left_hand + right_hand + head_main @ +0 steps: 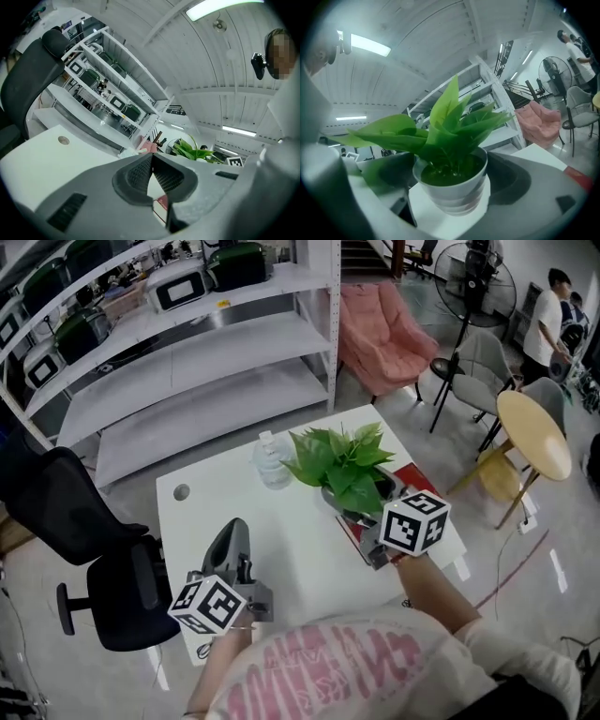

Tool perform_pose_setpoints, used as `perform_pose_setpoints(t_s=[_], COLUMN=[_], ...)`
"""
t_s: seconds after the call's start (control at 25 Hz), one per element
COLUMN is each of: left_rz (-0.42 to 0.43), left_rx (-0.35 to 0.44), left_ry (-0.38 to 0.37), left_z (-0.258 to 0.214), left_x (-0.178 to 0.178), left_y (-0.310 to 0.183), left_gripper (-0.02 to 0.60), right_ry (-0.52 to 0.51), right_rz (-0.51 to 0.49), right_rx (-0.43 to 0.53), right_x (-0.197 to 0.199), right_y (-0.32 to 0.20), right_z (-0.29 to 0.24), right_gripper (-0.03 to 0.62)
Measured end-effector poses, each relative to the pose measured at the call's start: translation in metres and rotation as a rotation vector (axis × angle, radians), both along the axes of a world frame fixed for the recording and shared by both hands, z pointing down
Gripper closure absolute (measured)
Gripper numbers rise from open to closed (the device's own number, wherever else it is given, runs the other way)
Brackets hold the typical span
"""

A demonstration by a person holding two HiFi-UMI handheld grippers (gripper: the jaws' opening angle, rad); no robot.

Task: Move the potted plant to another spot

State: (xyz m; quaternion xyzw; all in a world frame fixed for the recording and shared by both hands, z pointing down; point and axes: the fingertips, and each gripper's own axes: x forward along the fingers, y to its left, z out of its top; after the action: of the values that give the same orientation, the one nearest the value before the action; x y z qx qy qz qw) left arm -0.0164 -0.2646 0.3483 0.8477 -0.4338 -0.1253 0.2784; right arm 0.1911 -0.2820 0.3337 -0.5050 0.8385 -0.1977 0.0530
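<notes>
The potted plant (342, 465) has broad green leaves in a white pot and stands at the right side of the white table (281, 540), beside a red book (417, 479). My right gripper (364, 521) reaches it from the near side. In the right gripper view the white pot (457, 192) fills the space between the two jaws, and both jaws meet its rim. My left gripper (232, 532) rests low at the table's front left, apart from the plant, its pads (140, 174) pressed together at the tip with nothing between them.
A clear water bottle (272, 460) stands just left of the plant. A black office chair (103, 549) is at the table's left, white shelving (187, 362) behind it, a pink armchair (384, 329) and a round wooden table (532, 432) to the right.
</notes>
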Motion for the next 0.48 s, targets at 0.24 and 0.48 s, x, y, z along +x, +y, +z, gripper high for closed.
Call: perform_pose_setpoints(t_s=[0.24, 0.48], left_rz=[-0.041, -0.093], left_rx=[-0.001, -0.015], left_ry=[0.006, 0.011], left_z=[0.004, 0.019], left_x=[0.059, 0.091], left_y=[-0.007, -0.01], left_gripper=[0.578, 0.578], right_ry=[0.017, 0.037], right_rz=[-0.095, -0.178], right_rx=[-0.033, -0.055], right_x=[0.038, 0.058], right_y=[-0.01, -0.024], right_z=[0.014, 0.031], right_gripper=[0.1, 0.1])
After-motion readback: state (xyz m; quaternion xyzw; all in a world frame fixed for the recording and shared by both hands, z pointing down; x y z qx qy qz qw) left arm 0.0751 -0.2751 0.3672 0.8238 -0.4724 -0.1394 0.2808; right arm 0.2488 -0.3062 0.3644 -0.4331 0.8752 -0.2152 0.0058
